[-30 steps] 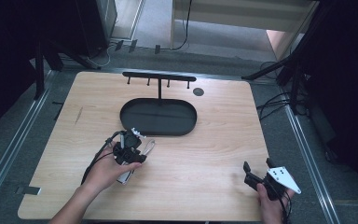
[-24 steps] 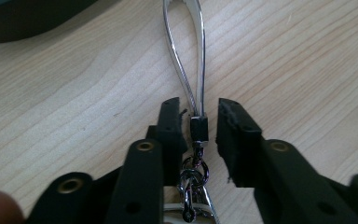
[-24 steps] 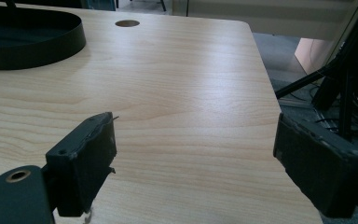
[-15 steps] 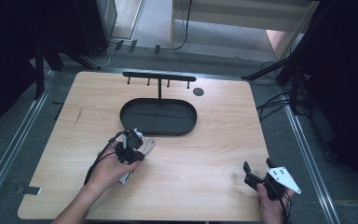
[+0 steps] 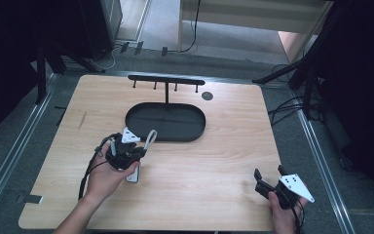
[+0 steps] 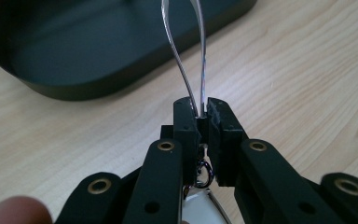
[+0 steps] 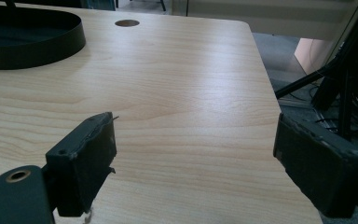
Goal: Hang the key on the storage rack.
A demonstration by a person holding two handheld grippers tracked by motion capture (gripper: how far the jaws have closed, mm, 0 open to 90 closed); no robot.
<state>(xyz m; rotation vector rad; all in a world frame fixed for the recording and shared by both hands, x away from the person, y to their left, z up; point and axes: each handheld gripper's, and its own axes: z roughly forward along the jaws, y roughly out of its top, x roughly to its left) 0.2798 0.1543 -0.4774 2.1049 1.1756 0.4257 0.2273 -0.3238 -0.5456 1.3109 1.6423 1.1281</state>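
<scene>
Here, the wooden table (image 5: 214,146) is the largest thing, with a small round hole (image 5: 207,95) near its far edge. On it sits a black oval tray (image 5: 195,127), and a black rack (image 5: 166,80) with short pegs rises from the tray's far side. The left gripper (image 5: 137,147) is just beside the tray's near rim; its jaws are closed on a thin clear loop (image 6: 186,56), which looks like a strap and stands up toward the tray. A small metal ring (image 6: 204,172) and something white hang below the jaws, but most of this is hidden. The right gripper (image 5: 269,176) rests at the near right corner, jaws wide apart and holding nothing. I can read no writing anywhere.
</scene>
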